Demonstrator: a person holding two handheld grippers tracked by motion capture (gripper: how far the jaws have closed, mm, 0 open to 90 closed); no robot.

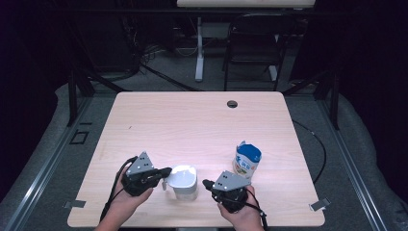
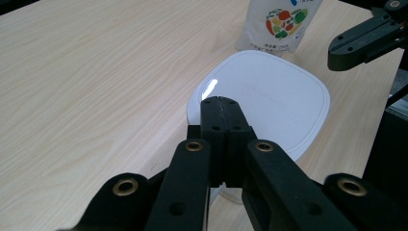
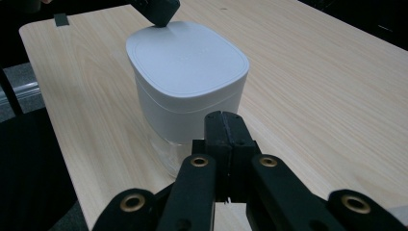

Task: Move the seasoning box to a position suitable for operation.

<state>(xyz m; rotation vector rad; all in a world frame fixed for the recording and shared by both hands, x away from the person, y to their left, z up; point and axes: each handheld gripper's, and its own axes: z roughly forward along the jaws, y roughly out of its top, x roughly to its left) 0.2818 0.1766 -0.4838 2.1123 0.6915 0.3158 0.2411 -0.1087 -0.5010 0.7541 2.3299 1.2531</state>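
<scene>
My left gripper (image 1: 166, 171) and right gripper (image 1: 206, 183), both closed and empty, flank the white jar (image 1: 184, 182) near the table's (image 1: 192, 125) front edge, the left tips at its lid.

Both grippers, left gripper (image 1: 166, 172) and right gripper (image 1: 206, 183), are matte black, each topped by a grey three-cornered plate with dark screw dots. Brass-ringed pivot holes on the linkage arms at 6 o'clock. Black cables trail toward the bare forearms.
</scene>
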